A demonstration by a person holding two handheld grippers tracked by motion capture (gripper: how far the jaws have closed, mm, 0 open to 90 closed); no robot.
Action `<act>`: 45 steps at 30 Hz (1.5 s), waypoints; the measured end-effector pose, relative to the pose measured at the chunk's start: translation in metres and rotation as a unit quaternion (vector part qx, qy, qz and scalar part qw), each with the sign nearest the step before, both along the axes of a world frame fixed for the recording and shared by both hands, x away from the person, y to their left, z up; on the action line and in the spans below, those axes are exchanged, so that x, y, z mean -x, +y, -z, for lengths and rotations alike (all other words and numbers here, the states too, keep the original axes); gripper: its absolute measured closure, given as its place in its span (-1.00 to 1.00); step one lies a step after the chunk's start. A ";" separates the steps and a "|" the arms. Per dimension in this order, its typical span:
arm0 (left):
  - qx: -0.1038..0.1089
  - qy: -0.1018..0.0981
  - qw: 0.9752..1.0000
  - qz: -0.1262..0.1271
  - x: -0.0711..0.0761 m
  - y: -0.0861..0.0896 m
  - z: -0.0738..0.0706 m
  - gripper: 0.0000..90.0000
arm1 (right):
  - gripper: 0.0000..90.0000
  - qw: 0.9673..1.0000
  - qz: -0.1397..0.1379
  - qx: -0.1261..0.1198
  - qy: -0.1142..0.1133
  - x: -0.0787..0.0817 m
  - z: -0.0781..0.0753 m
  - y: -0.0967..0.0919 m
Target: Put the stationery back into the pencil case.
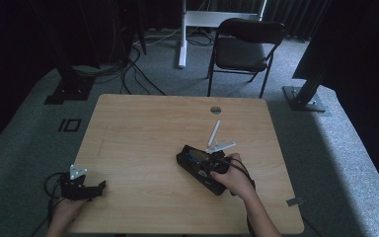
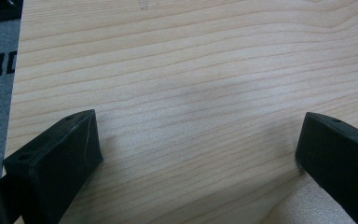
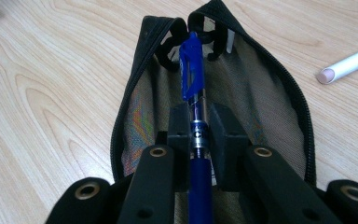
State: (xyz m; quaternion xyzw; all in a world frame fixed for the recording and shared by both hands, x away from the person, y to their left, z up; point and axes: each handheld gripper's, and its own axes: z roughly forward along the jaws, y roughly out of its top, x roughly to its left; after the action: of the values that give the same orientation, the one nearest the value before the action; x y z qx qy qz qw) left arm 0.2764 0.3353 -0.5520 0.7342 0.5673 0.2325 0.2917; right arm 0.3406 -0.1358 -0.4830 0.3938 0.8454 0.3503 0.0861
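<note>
Midway through packing: right claw (image 3: 198, 133) clamped on blue plastic ballpoint pen (image 3: 193, 74), tip-half over open black mesh zip pouch (image 3: 135, 116) on pale wooden counter (image 3: 37, 93). Left claw (image 2: 196, 154) idle, spread wide. Two white pens (image 1: 217, 138) remained outside, just beyond pouch.

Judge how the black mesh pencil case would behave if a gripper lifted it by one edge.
The pencil case would probably sag, since its mesh walls look thin and soft. It seems light, lying almost flat on the table. Its open zipper mouth might spill things; the blue pen held by the right gripper is over it.
</note>
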 end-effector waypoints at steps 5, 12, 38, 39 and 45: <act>0.000 0.000 1.000 0.000 0.000 0.000 0.000 -1.00 | 0.76 1.000 -0.004 0.013 0.007 -0.002 0.003 0.003; 0.000 0.000 1.000 0.000 0.000 0.000 0.000 -1.00 | 0.76 1.000 -0.004 0.024 0.015 -0.005 0.007 0.006; 0.000 0.000 1.000 0.000 0.000 0.000 0.000 -1.00 | 0.72 0.998 -0.011 0.045 0.039 -0.009 0.014 0.012; 0.000 0.000 1.000 0.000 0.000 0.000 0.000 -1.00 | 0.71 0.998 -0.011 0.044 0.039 -0.008 0.014 0.012; 0.000 0.000 1.000 0.000 0.000 0.000 0.000 -1.00 | 0.69 0.999 -0.007 0.034 0.032 -0.008 0.009 0.008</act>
State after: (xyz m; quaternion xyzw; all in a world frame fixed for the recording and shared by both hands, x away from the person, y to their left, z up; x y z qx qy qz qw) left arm 0.2764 0.3353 -0.5520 0.7342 0.5673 0.2326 0.2916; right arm 0.3485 -0.1273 -0.4923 0.3954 0.8621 0.3090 0.0704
